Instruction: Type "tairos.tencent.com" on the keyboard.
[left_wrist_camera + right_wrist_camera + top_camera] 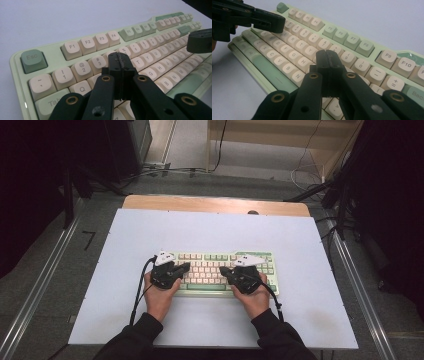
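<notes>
Two grippers sat over one keyboard (220, 270), and both had their jaws closed tight with nothing between them, which read as a typing pose: shut jaws made one narrow tip fit to press a single key. The keyboard lay flat on the white table (150, 235), near the person's edge and roughly centred, long side toward the person so each hand covered its own half. Left gripper (183, 266) came in from the left end, angled inward over the letter rows; in the left gripper view its closed tip (120, 65) hung above the keys near the number row around 3 and 4, likely just off the caps, though contact could not be told. The green Esc key (33, 60) sat at the far left corner, untouched. The right gripper's tip (200, 40) showed further along that view, over the right part of the board. Right gripper (225, 270) mirrored it from the right end; in the right gripper view its shut tip (329, 61) hovered over the keys near 8 and 9, with the left gripper (270, 23) across from it above the letter keys. Tips pointed toward each other, probably so both halves stayed in reach without shifting the board.
</notes>
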